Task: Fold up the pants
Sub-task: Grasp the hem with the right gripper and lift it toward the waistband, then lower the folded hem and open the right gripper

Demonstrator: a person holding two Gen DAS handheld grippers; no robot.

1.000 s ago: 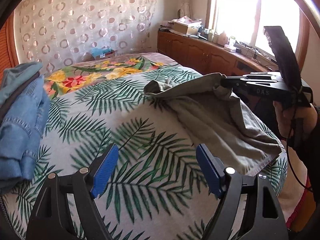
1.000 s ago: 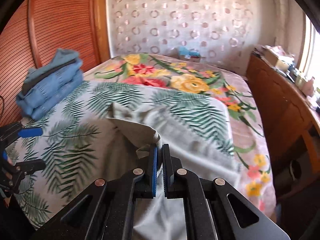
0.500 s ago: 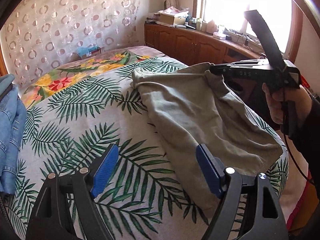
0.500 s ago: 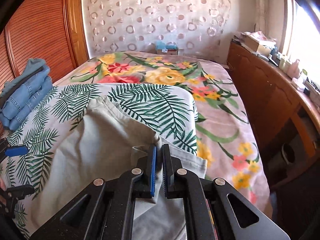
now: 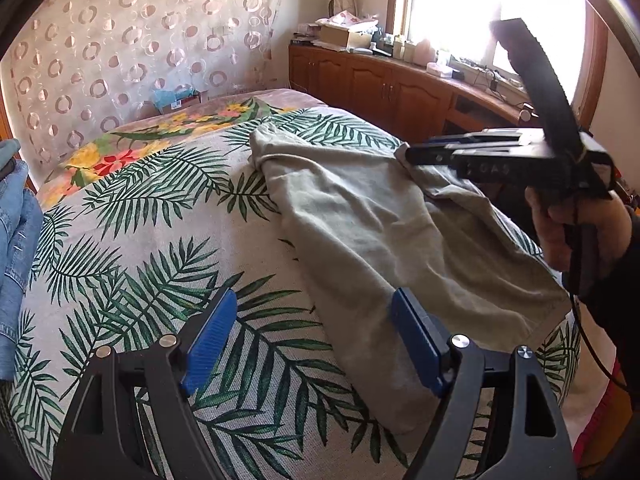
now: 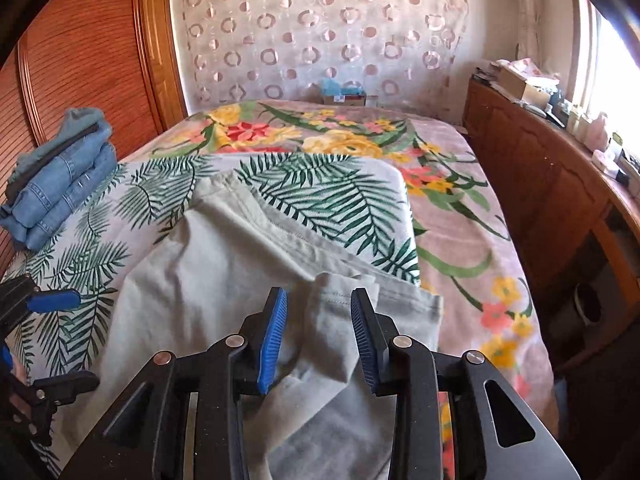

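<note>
Pale grey-green cotton pants (image 6: 224,280) lie bunched between the right claw's (image 6: 318,336) opening jaws, no longer pinched, draped over the palm-leaf bedspread (image 6: 320,184) ahead. Beside it, the left claw (image 5: 308,340) gapes empty. Laying-out seems finished; next calls for smoothing, then regripping a hem.

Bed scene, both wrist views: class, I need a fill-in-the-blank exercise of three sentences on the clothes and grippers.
1. The grey-green cotton pants lie on the ____-patterned bedspread.
2. The folded blue ____ jeans are stacked by the wooden wardrobe.
3. Between the left gripper pads there is ____ cloth.

Missing words: leaf; denim; no
</note>
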